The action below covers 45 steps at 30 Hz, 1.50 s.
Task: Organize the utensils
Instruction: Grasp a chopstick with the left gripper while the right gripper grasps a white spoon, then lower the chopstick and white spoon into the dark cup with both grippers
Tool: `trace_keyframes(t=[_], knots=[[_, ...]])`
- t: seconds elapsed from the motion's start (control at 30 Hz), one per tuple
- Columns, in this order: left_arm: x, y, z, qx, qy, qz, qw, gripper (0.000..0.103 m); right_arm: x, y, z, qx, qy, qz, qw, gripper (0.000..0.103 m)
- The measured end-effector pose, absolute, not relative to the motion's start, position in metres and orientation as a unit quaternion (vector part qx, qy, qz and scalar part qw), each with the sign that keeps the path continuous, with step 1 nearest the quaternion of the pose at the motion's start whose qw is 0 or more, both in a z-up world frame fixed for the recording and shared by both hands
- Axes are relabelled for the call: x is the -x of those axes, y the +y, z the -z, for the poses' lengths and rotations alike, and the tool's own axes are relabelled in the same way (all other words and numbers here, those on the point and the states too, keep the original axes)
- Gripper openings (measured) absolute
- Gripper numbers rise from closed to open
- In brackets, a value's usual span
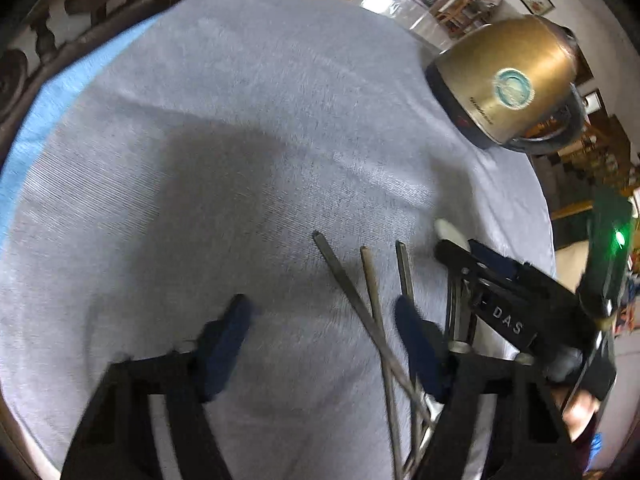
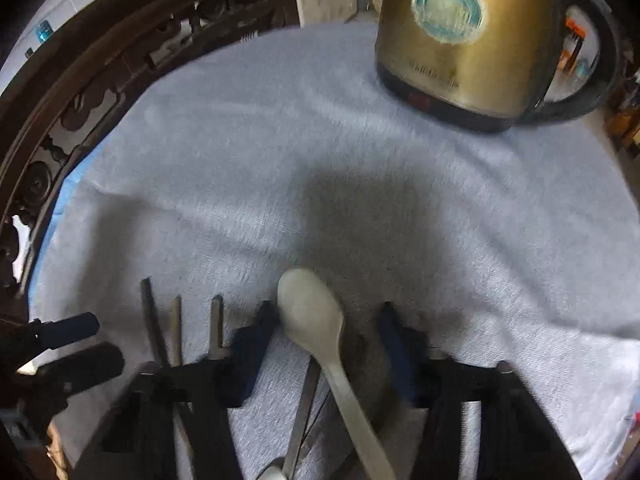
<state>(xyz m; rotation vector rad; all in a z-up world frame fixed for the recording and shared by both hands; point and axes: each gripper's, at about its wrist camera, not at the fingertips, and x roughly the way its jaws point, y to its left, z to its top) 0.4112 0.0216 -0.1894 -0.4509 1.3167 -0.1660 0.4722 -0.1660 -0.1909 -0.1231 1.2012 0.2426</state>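
In my left wrist view, the left gripper [image 1: 320,344] has its fingers [image 1: 224,344] well apart over the grey cloth [image 1: 240,140] that covers the surface; nothing is clamped, though two thin metal utensil handles [image 1: 352,280] cross between them close to the finger at 4 o'clock, and whether that finger touches them I cannot tell. A third metal handle [image 1: 404,268] lies just outside that finger. At 3 o'clock the right gripper [image 1: 460,250] reaches in beside them. In my right wrist view, the right gripper [image 2: 324,344] has its fingers [image 2: 256,344] part-way apart, straddling a pale spoon [image 2: 316,320] whose bowl points to 12 o'clock; a gap shows on each side, so the pads are not pressing it. A flat metal handle [image 2: 304,408] lies under the spoon's stem. The three metal handles stand at 9 o'clock, with the left gripper [image 2: 80,344] beyond them. Farther off, at 1 o'clock, a gold kettle [image 2: 460,40] stands upright on the cloth.
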Motion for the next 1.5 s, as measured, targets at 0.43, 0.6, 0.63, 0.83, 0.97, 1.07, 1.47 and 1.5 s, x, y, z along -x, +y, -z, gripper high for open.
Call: trace_keyframes(t=[0.43, 0.6, 0.63, 0.83, 0.97, 1.07, 1.47, 1.5], knots=[[-0.426, -0.014, 0.191, 0.203, 0.588, 0.058, 0.781, 0.009, -0.410, -0.245, 0.159, -0.100, 0.508, -0.144, 0.843, 0.033], [-0.409, -0.018, 0.180, 0.199, 0.570, 0.058, 0.795, 0.005, -0.373, -0.268, 0.127, -0.169, 0.466, -0.172, 0.851, 0.033], [-0.403, -0.019, 0.174, 0.193, 0.563, 0.061, 0.801, 0.005, -0.363, -0.273, 0.121, -0.182, 0.459, -0.178, 0.851, 0.033], [-0.346, -0.023, 0.108, 0.162, 0.501, 0.091, 0.845, 0.005, -0.299, -0.278, 0.091, -0.259, 0.401, -0.218, 0.851, 0.033], [-0.300, -0.025, 0.057, 0.132, 0.438, 0.111, 0.883, 0.005, -0.252, -0.270, 0.077, -0.289, 0.345, -0.236, 0.861, 0.033], [-0.262, -0.023, 0.024, 0.112, 0.392, 0.121, 0.905, 0.005, -0.220, -0.259, 0.071, -0.299, 0.306, -0.243, 0.871, 0.033], [-0.156, -0.014, -0.065, 0.095, 0.270, 0.163, 0.944, 0.005, -0.147, -0.221, 0.088, -0.309, 0.202, -0.239, 0.898, 0.033], [-0.153, -0.013, -0.067, 0.095, 0.265, 0.165, 0.945, 0.005, -0.145, -0.219, 0.091, -0.299, 0.199, -0.231, 0.904, 0.033]])
